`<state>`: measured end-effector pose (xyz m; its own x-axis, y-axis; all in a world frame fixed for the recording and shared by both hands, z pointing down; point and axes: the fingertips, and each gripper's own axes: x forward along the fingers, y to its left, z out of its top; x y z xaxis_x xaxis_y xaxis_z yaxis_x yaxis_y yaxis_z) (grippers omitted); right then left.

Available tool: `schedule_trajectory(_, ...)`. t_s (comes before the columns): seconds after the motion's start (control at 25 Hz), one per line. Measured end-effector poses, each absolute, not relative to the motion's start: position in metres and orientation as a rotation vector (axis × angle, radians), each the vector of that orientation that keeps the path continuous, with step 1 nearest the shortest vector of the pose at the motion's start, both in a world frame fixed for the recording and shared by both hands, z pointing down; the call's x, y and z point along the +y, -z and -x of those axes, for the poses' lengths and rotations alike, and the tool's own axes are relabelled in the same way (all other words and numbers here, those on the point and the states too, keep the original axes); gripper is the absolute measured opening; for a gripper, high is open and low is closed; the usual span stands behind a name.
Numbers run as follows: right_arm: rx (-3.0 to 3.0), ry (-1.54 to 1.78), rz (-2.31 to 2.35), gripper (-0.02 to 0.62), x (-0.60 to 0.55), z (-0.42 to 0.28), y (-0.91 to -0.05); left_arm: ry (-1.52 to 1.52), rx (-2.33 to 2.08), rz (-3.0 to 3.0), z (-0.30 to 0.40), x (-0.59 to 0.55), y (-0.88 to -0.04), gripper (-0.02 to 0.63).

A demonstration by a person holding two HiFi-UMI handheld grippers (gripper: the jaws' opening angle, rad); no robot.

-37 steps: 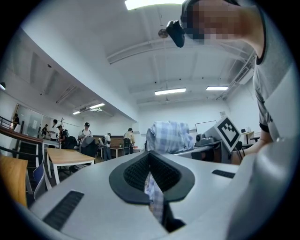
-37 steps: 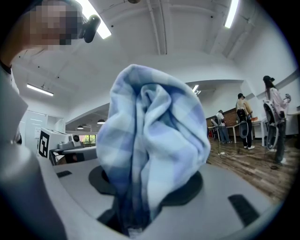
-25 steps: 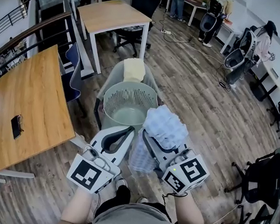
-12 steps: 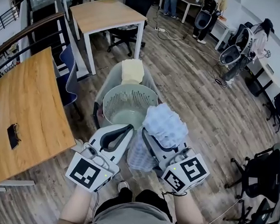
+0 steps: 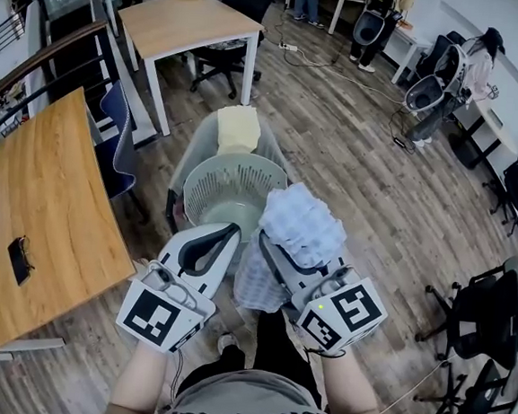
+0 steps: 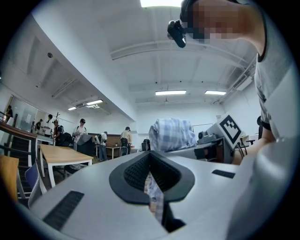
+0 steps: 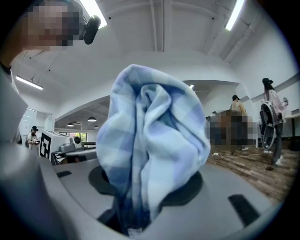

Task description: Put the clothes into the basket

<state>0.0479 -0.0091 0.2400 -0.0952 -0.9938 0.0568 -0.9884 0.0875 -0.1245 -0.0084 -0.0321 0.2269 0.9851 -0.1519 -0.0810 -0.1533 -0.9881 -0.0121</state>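
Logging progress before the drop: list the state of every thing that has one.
blue checked cloth: bunched, held up by both grippers
right gripper: fingers shut on the cloth
left gripper: fingers shut on a strip of it
laundry basket: upright, no clothes seen inside

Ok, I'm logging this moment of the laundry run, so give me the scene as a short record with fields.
right gripper: shut on bunched blue checked cloth
left gripper: shut, a strip of that cloth in the slit between its jaws
basket: pale green, on a chair ahead; checked cloth not in it
behind basket: yellow cloth
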Motion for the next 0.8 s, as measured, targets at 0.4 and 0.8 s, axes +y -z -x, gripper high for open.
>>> schedule_trajectory(0.4,2.365,0.204,1.983,0.209,-0.044,-0.082,-0.237,-0.117,0.376,3.095,-0.022,-0.061,-0.225,0.014)
schedule_trajectory(0.8,2.454,0.223,1.873,0.21,-0.088,-0.129,-0.24,-0.107,0.54,3.091,-0.063,-0.097,-0.231,0.014)
